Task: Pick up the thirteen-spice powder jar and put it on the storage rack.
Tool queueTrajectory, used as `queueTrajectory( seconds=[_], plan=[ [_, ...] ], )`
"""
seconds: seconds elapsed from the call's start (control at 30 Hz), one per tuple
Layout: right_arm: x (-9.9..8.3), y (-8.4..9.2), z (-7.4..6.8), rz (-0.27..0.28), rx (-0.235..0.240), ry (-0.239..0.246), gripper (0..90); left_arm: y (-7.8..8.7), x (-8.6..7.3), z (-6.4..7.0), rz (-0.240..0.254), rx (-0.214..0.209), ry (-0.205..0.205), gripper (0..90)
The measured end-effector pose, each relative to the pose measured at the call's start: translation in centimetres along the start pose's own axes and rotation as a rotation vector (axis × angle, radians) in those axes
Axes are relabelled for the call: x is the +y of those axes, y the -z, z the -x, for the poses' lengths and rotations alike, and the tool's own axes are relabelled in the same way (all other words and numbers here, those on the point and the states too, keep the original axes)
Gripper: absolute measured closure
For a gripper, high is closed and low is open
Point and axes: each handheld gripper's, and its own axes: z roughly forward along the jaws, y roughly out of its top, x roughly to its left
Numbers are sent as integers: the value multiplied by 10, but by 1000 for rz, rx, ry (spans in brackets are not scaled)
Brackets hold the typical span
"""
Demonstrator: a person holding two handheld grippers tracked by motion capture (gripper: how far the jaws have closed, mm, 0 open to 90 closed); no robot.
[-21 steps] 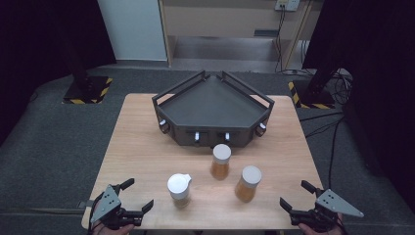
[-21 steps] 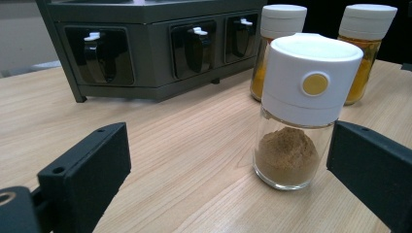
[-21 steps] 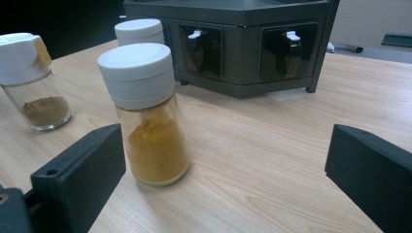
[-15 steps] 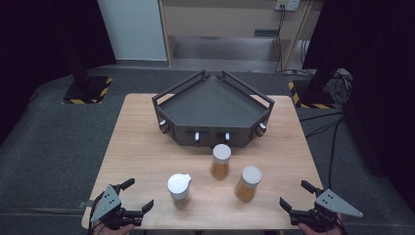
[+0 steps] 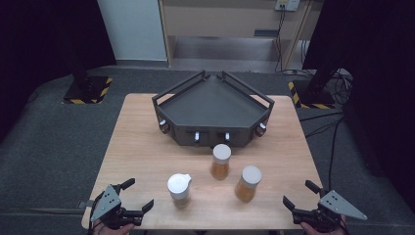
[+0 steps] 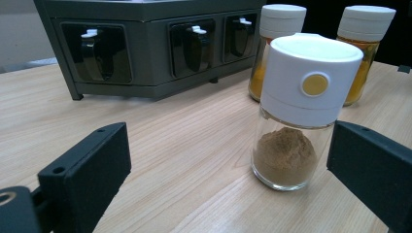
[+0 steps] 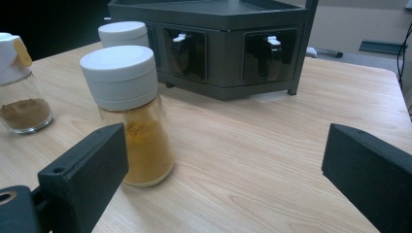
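Three white-capped glass spice jars stand upright on the wooden table [image 5: 142,147]. A jar of brown powder [image 5: 179,190] [image 6: 296,111] is nearest the left front. Two jars of orange powder stand to its right, one in the middle [image 5: 220,161] and one nearer the front [image 5: 248,183] [image 7: 130,114]. My left gripper [image 5: 137,194] is open at the front left edge, its jaws wide and empty, the brown jar just ahead of its right jaw. My right gripper [image 5: 299,194] is open at the front right edge, the front orange jar ahead of its left jaw.
A dark grey corner-shaped rack [image 5: 214,110] with a flat top tray and several front slots holding white-tipped clips [image 6: 102,48] [image 7: 226,51] stands at the back middle of the table. Grey carpet, stand bases and cables surround the table.
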Motion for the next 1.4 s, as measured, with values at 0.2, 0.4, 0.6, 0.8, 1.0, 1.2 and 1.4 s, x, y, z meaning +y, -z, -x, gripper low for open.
queueTrajectory(
  seconds=[0.2,0.4,0.6,0.8,1.0,1.2,1.4],
  plan=[
    [1,1,-2,-5,-16,6,31,1,1,1,12,0,11,9],
    [-1,2,0,2,-23,-8,33,1,6,3,13,-1,17,10],
    [-1,2,1,-3,-16,-7,33,-2,23,3,0,-20,8,12],
    [0,2,0,-3,-15,-6,34,-5,43,1,-21,-50,-12,13],
    [0,2,1,-5,-12,-10,35,-11,61,1,-30,-78,-5,12],
    [-1,2,2,-5,-9,-13,35,-20,73,3,-49,-108,-10,10],
    [-1,2,2,-5,-8,-13,36,-33,79,7,-73,-133,-21,13]
  ],
)
